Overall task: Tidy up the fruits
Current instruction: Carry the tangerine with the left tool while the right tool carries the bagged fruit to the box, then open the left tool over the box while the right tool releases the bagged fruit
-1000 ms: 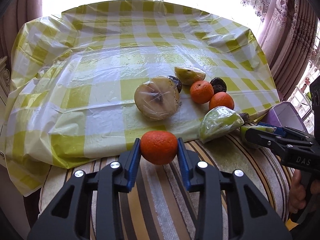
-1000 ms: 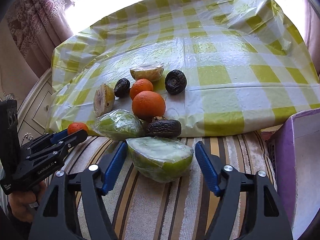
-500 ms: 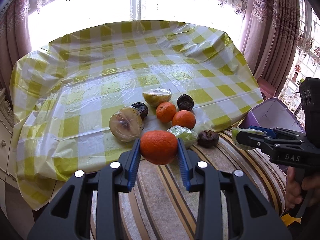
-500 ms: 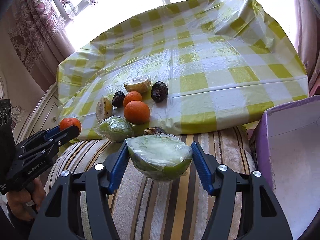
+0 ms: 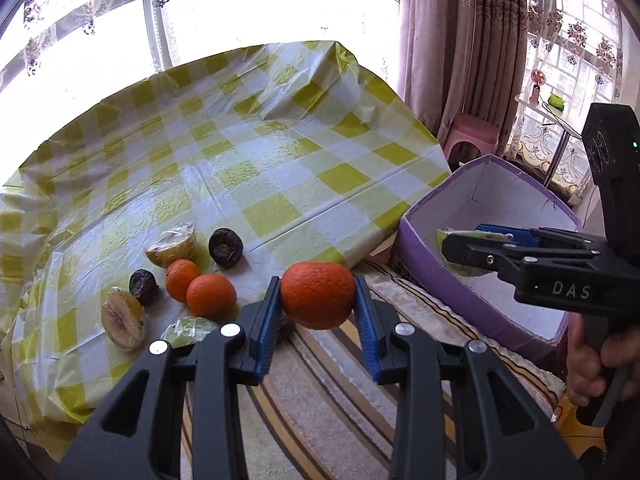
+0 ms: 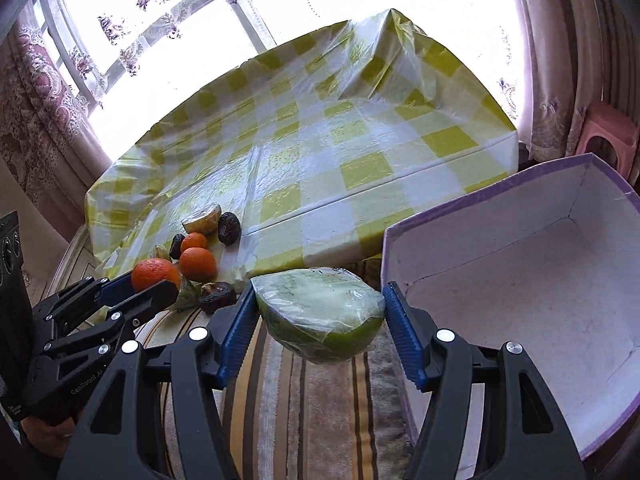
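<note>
My left gripper (image 5: 317, 300) is shut on an orange (image 5: 317, 295) and carries it above the striped cushion; it also shows in the right wrist view, left gripper (image 6: 154, 280) with the orange (image 6: 154, 273). My right gripper (image 6: 320, 322) is shut on a plastic-wrapped green fruit half (image 6: 320, 316), held just left of the purple box (image 6: 472, 224). From the left wrist camera, the right gripper (image 5: 472, 246) hangs over the purple box (image 5: 436, 268) with the wrapped green fruit half (image 5: 450, 236) at its tip. Two oranges (image 5: 210, 295), dark dried fruits (image 5: 226, 242) and wrapped fruit halves (image 5: 122, 320) remain on the checked tablecloth (image 5: 280, 168).
The box interior is white and bare where I can see it. A striped cushion (image 5: 320, 392) lies in front of the table. Curtains (image 5: 472, 40) and a pink stool (image 5: 474, 136) stand behind the box. A person's hand (image 5: 596, 364) holds the right gripper's handle.
Both grippers have swung right with their fruit, away from the pile and toward the purple box, which now fills far more of both views. Both wrists rolled somewhat.
</note>
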Available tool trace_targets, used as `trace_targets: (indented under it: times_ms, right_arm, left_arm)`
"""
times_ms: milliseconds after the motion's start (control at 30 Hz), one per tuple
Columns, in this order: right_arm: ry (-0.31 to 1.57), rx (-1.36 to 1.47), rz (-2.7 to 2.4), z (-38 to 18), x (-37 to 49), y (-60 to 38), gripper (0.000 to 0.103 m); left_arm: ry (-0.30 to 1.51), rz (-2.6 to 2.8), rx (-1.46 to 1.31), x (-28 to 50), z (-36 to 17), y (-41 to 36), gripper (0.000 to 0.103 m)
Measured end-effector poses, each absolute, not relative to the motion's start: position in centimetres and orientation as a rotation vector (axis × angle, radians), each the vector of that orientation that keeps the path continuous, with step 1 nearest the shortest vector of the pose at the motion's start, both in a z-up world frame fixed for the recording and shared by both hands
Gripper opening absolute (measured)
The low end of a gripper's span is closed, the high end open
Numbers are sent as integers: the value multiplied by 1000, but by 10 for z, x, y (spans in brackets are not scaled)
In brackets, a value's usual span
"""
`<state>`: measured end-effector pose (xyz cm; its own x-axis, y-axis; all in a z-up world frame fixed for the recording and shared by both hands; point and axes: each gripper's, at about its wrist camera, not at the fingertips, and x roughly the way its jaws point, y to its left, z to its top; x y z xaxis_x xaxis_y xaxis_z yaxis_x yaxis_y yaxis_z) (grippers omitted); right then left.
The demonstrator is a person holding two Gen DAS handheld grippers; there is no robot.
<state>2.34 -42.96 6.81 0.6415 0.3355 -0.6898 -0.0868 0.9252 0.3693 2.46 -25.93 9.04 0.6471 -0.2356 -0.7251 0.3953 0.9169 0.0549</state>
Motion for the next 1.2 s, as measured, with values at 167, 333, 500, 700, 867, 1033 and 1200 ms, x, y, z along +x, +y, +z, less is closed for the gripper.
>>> trace_targets:
  times_ms: [167, 333, 500, 700, 867, 1033, 1200]
  right_arm:
    - [849, 321, 106, 53, 17, -476, 62]
    - [874, 311, -14, 35, 11, -510, 62]
    - [918, 250, -121, 17, 5, -533, 62]
    - [963, 198, -208, -1, -3, -554, 62]
    - [995, 152, -226, -11, -3, -554, 62]
    - [1002, 138, -236, -15, 2, -553, 63]
    - [988, 138, -239, -9, 0, -553, 79]
  left_arm:
    - [808, -455, 284, 31, 78, -315, 36]
    - [832, -524, 349, 35, 63, -362, 36]
    - [862, -576, 405, 39, 45, -400, 36]
    - [909, -634, 473, 39, 20, -434, 36]
    - [950, -650, 508, 38, 2, -448, 36]
    - [968, -645, 514, 41, -3, -449, 41]
    - [949, -630, 500, 41, 1, -445, 64]
